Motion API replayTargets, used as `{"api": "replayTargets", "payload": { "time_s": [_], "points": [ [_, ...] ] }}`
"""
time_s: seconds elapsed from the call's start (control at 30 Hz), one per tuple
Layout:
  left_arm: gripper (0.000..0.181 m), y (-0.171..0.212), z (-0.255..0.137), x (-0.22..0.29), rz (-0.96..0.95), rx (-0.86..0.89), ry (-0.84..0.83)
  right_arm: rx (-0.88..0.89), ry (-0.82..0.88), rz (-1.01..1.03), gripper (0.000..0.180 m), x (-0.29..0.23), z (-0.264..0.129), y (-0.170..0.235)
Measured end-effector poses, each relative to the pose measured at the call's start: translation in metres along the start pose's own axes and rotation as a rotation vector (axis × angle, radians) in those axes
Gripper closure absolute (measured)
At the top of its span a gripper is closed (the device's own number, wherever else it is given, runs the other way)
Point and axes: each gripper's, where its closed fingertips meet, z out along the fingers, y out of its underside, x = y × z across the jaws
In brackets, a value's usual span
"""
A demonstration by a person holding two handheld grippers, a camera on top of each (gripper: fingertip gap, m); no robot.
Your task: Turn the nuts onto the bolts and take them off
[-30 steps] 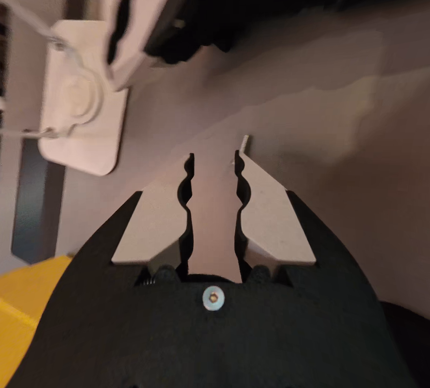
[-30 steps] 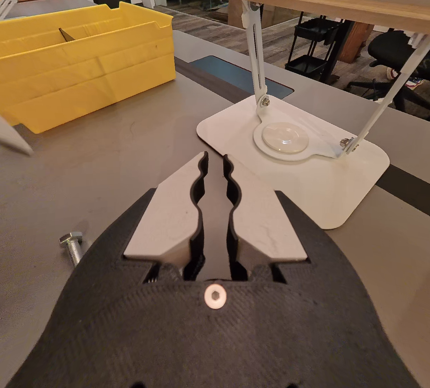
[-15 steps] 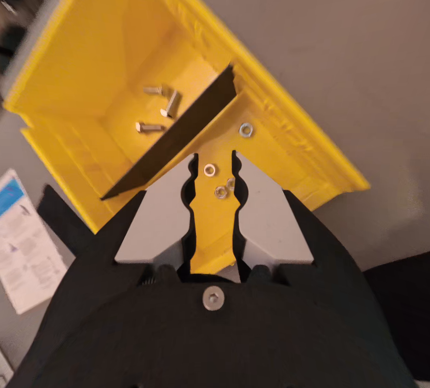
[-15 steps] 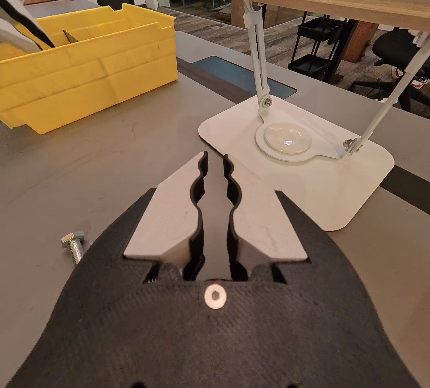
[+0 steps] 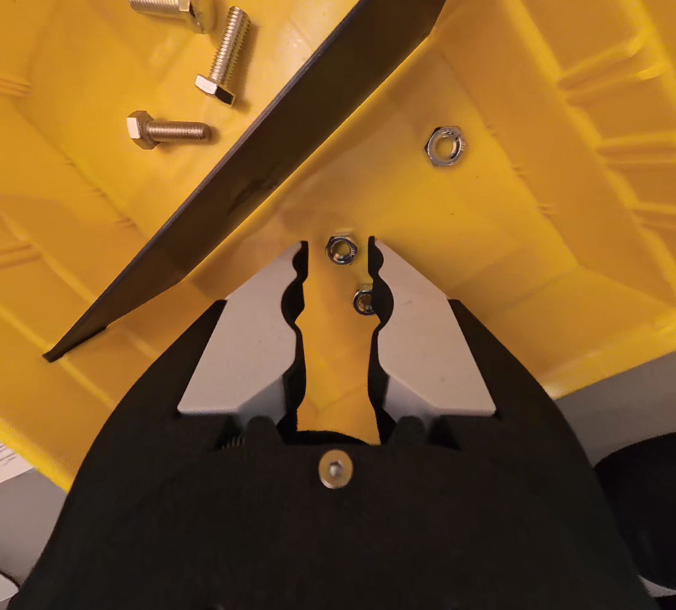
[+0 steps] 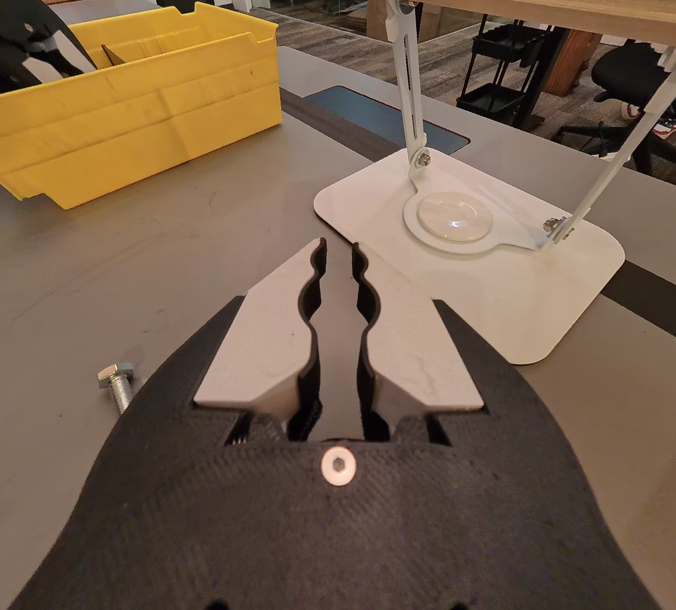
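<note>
Left gripper (image 5: pixel 335 245) hangs inside the yellow bin (image 5: pixel 548 263), jaws a narrow gap apart, empty. One nut (image 5: pixel 342 251) lies just between the tips; a second nut (image 5: pixel 363 301) sits against the right finger's inner edge; a third nut (image 5: pixel 446 146) lies farther off in the same compartment. Beyond the black divider (image 5: pixel 292 139), three bolts (image 5: pixel 223 55) lie loose. Right gripper (image 6: pixel 338 250) hovers over the grey table (image 6: pixel 128 263), jaws narrowly apart, empty; a lone bolt (image 6: pixel 119 386) lies beside it. White stand (image 6: pixel 494 281) farther off. Judgement: nothing threaded yet; nut pickup pending.
</note>
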Motion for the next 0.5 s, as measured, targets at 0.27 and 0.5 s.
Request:
{"api": "replayTargets", "payload": {
  "time_s": [0.27, 0.5],
  "points": [
    [0.163, 0.0020, 0.0048, 0.0019, -0.053, 0.014, 0.032, 0.004, -0.001, 0.003, 0.168, -0.0001, -0.0006, -0.0003],
    [0.164, 0.0012, 0.0057, -0.0039, -0.038, 0.017, 0.003, 0.002, -0.003, 0.002, 0.168, -0.0005, -0.0003, -0.0002]
  ]
}}
